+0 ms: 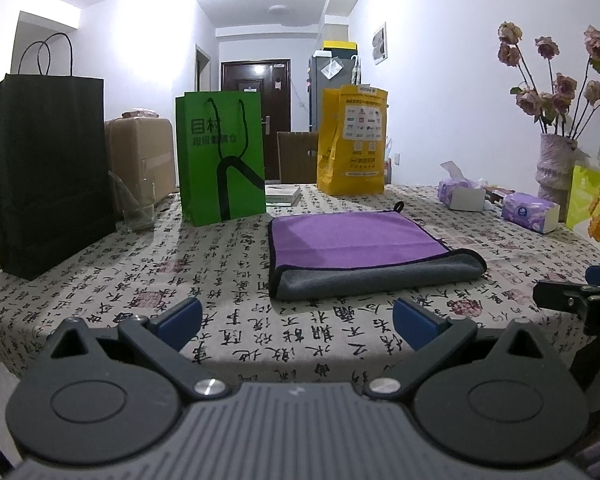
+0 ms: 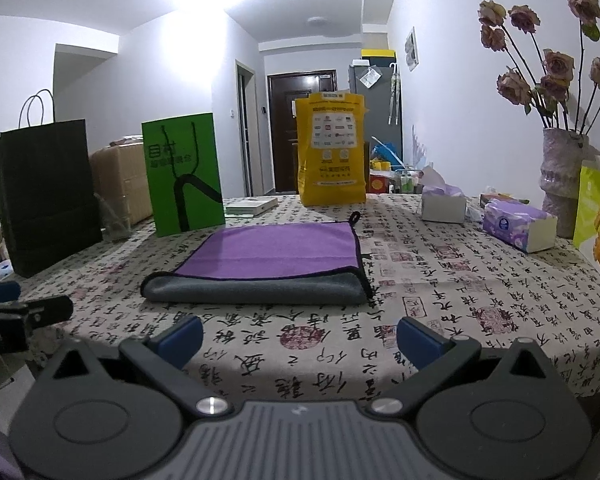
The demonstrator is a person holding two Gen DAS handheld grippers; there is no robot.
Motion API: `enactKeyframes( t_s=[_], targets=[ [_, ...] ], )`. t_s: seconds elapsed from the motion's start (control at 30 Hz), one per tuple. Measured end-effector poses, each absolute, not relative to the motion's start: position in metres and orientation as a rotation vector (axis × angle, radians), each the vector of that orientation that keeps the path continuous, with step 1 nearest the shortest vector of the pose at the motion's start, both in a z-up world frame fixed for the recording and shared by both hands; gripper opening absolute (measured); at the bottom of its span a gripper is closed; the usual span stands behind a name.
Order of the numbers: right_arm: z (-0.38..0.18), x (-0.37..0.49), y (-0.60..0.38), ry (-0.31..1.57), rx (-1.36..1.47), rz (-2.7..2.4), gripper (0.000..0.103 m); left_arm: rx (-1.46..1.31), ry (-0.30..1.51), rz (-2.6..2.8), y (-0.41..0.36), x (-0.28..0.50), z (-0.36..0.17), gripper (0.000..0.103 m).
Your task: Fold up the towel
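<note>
The towel [image 1: 364,246] lies folded on the table, purple face up, grey underside showing along its near fold, a black loop at its far corner. It also shows in the right wrist view [image 2: 268,264]. My left gripper [image 1: 298,322] is open and empty, hovering near the table's front edge, short of the towel. My right gripper [image 2: 300,338] is open and empty, also short of the towel. The right gripper's tip shows at the right edge of the left wrist view [image 1: 580,296]; the left gripper's tip shows at the left edge of the right wrist view [image 2: 24,312].
A printed tablecloth [image 1: 220,280] covers the table. At the back stand a black bag [image 1: 48,168], a green bag [image 1: 222,156], a yellow bag [image 1: 352,140] and a glass [image 1: 138,208]. Tissue packs [image 1: 530,212], a vase of roses [image 1: 556,168] and a lime bag [image 1: 594,208] stand right.
</note>
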State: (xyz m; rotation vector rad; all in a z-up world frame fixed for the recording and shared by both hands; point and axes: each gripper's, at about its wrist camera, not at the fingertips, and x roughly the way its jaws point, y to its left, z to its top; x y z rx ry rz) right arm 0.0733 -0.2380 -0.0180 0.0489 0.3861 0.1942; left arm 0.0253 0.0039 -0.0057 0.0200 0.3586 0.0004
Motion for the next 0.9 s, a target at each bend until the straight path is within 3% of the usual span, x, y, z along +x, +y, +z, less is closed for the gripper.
enactKeyframes(
  t_s=[0.9],
  targets=[
    [-0.032, 0.149, -0.253, 0.539, 0.047, 0.111, 0.103, -0.011, 0.477, 0.017, 0.006, 0.104, -0.019, 0.103]
  ],
)
